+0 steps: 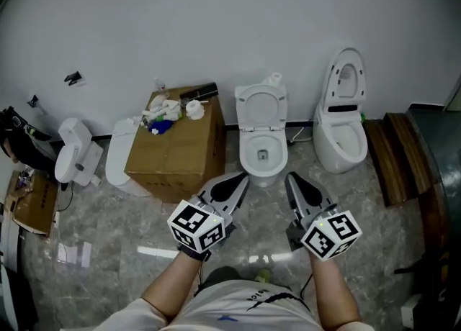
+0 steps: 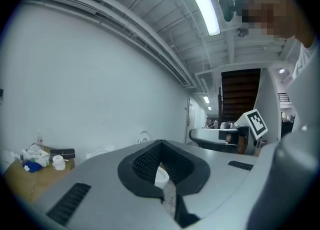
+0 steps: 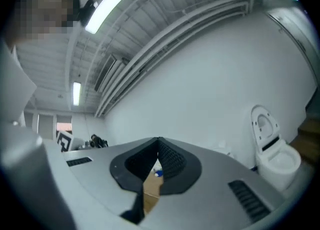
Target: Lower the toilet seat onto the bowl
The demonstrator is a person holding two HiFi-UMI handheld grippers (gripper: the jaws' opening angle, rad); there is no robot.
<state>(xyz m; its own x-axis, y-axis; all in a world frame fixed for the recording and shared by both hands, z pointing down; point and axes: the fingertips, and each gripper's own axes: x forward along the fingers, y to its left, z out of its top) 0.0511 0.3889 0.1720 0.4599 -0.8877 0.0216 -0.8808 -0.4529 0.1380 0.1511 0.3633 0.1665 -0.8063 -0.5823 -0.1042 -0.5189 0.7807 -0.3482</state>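
Observation:
A white toilet stands against the wall in the head view, its bowl (image 1: 263, 154) open and its seat (image 1: 261, 105) raised upright against the wall. My left gripper (image 1: 243, 178) hovers just in front of the bowl's left side, jaws together and empty. Level with it, my right gripper (image 1: 290, 178) is off the bowl's right front, also shut on nothing. Neither touches the toilet. In the left gripper view the jaws (image 2: 160, 143) meet at the tip, with a sliver of white bowl (image 2: 161, 176) showing behind. The right gripper (image 3: 158, 139) is likewise shut in its own view.
A second toilet (image 1: 344, 132) with raised lid stands to the right, also in the right gripper view (image 3: 274, 146). A cardboard box (image 1: 176, 151) with white clutter sits left of the bowl. More white fixtures (image 1: 78, 153) lie far left. Wooden planks (image 1: 392, 157) lie at right.

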